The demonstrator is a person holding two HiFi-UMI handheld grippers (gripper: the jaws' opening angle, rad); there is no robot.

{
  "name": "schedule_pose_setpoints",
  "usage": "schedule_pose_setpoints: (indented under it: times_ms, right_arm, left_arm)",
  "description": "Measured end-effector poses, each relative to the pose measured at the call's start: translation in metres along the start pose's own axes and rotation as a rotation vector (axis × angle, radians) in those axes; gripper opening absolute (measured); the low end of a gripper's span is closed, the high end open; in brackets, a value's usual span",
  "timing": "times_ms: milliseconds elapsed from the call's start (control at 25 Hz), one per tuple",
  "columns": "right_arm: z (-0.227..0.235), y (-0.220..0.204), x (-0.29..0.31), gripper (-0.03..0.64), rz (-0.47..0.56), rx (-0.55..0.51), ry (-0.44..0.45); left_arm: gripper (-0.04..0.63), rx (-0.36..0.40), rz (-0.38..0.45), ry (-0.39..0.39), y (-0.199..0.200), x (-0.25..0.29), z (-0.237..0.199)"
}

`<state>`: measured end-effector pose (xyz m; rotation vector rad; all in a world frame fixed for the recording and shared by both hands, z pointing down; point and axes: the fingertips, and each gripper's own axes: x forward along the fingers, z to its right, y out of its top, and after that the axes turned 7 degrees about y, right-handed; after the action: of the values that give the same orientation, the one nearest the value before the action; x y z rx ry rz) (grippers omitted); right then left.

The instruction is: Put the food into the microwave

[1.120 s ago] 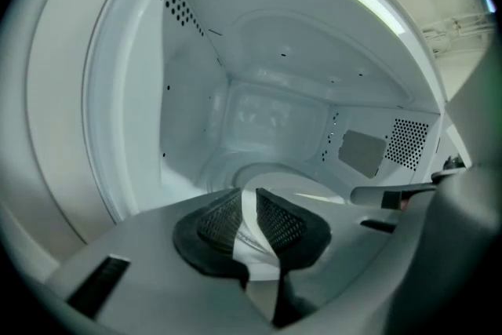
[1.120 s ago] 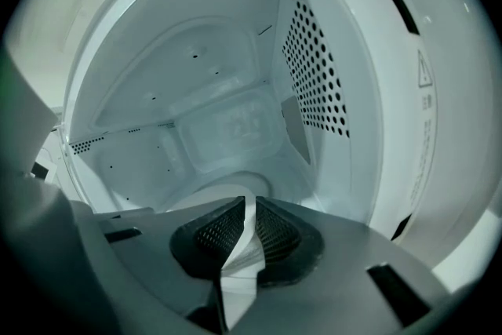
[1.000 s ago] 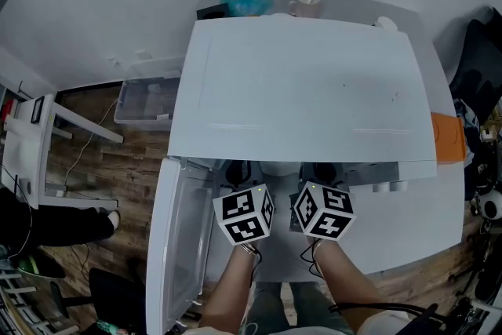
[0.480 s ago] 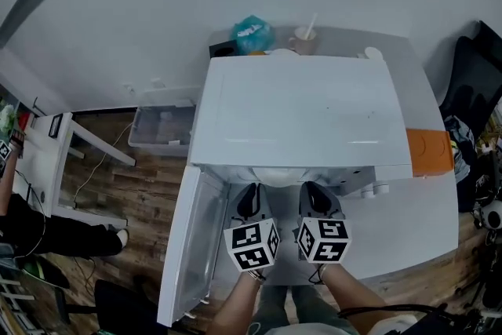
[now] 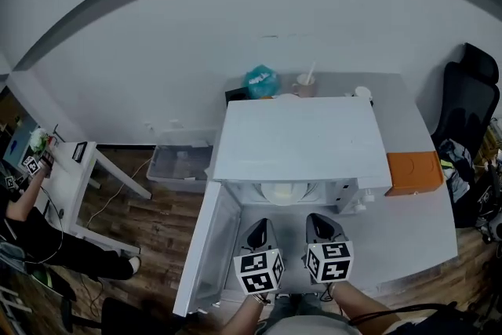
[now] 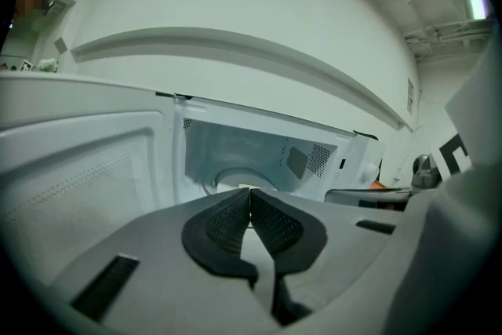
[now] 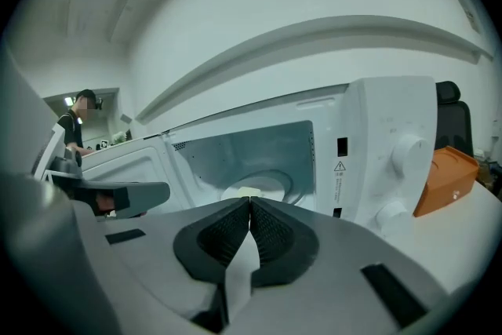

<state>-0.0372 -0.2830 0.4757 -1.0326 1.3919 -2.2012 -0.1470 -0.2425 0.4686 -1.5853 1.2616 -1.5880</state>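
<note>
The white microwave [image 5: 298,139] stands on the grey table [image 5: 408,223] with its door [image 5: 205,247] swung open to the left. A pale plate of food [image 5: 281,192] lies on the turntable inside, seen too as the plate of food [image 6: 238,187] in the left gripper view and the food [image 7: 249,191] in the right gripper view. My left gripper [image 5: 261,225] and right gripper [image 5: 318,220] hover side by side in front of the cavity, outside it. The left gripper [image 6: 249,204] is shut on nothing. The right gripper [image 7: 250,209] is shut and empty as well.
An orange box [image 5: 413,172] sits right of the microwave, near its knobs [image 7: 404,149]. Behind are a teal bag [image 5: 260,81] and a cup with a straw [image 5: 304,82]. A clear bin [image 5: 182,166], a white side table [image 5: 74,169], a seated person [image 5: 31,208] and a black chair [image 5: 467,102] surround the table.
Both grippers have drawn back out of the microwave mouth toward me. The head view has pulled back and up, so the microwave looks smaller and the plate inside shows.
</note>
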Motion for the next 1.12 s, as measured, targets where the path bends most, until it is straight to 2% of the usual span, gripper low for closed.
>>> schedule_pose_setpoints:
  times_ms: [440, 1120]
  right_arm:
    - [-0.017, 0.007, -0.039, 0.018, 0.039, -0.048, 0.032]
    - [-0.028, 0.009, -0.045, 0.017, 0.028, -0.049, 0.043]
  left_arm:
    - [0.005, 0.01, 0.039, -0.044, 0.008, -0.039, 0.018]
    - [0.005, 0.017, 0.033, -0.046, 0.008, -0.048, 0.024]
